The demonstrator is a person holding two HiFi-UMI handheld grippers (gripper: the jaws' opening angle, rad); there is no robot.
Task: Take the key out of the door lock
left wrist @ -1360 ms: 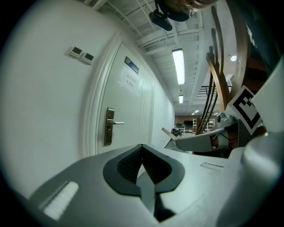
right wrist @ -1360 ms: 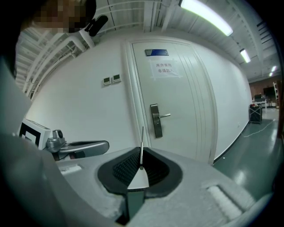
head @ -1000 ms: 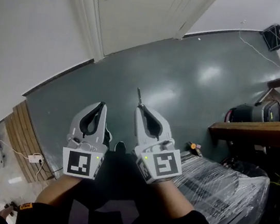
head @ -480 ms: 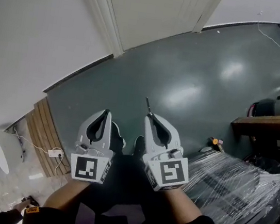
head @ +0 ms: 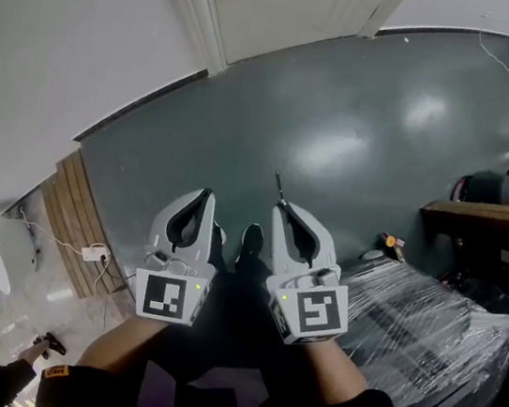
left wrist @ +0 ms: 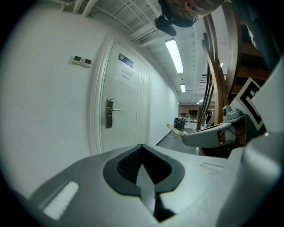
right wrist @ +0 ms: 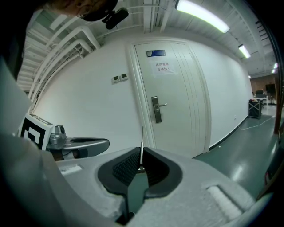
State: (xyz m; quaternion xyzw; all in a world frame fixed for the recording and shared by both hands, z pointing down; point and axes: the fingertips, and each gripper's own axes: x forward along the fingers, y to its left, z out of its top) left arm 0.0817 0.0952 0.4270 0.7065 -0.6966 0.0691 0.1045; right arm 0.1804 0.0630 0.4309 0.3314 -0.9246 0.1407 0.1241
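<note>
Key (right wrist: 141,144) is out of the lock. It sits pinched in the right gripper (head: 282,208), whose jaws are clamped on its head. Only the thin blade sticks out past the tips, pointing toward the door (right wrist: 177,97) but well apart from it. Seen edge-on the blade is little more than a line, and the head is buried between the dark pads.

Dark green floor (head: 340,135), shiny with light patches, fills most of the head view, and a white wall (head: 61,36) runs along its left. In that view the door is cut off at the top edge, with only its lower part and frame showing. The lock plate (right wrist: 156,109) with its lever handle shows only in the two gripper views, too small for a keyhole to be made out.

At the right a plastic-wrapped bundle (head: 424,337) lies below a wooden ledge (head: 489,216), both cut off by the frame. The dark gear behind them is hard to make out. At the left, wooden slats (head: 72,218) show by the wall.

The left gripper (head: 205,195) is held just beside the right one, its jaws closed tip to tip with nothing between them. The person's forearms and dark clothes hide the floor below the grippers. A dark shoe (head: 252,240) peeks out between the two.

A white plug block (head: 94,252) with its cable lies near the slats. The paper notice (right wrist: 162,68) on the door and the two wall switches (right wrist: 119,78) are too small to read.
</note>
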